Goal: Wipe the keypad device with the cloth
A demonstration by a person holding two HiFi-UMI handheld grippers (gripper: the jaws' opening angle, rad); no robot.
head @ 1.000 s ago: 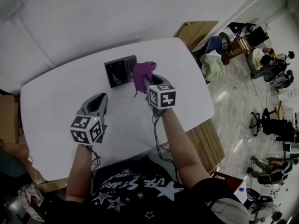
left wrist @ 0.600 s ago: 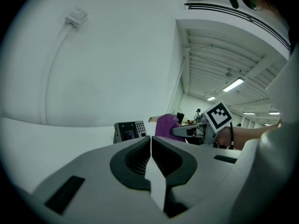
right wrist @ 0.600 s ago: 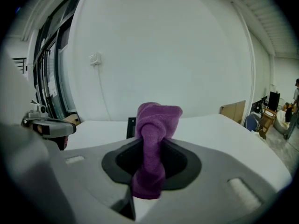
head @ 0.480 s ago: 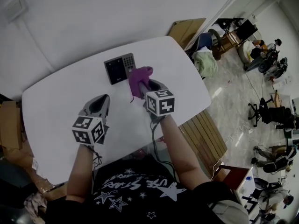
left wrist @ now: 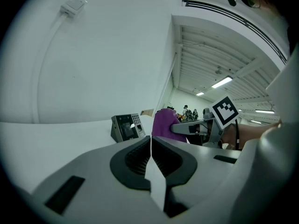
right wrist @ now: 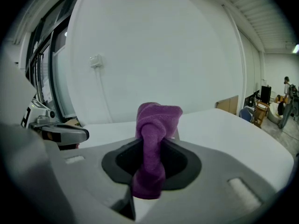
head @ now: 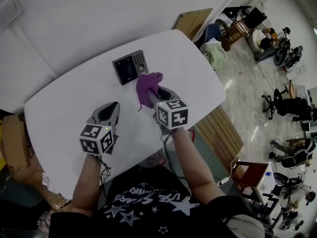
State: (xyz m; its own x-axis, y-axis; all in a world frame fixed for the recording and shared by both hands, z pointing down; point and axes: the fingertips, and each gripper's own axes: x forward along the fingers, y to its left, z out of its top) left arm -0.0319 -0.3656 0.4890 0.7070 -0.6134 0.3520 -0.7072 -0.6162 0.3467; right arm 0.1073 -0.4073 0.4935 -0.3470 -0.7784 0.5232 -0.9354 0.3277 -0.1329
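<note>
The cloth is a purple fabric with a soft, fuzzy, matt nap. The right gripper and the left gripper have matt grey moulded plastic shells. The left gripper's pads are black and ribbed. The keypad device has a dark grey plastic casing with a glossier screen panel. The table is smooth and white. The slatted panel looks like pale wood.
</note>
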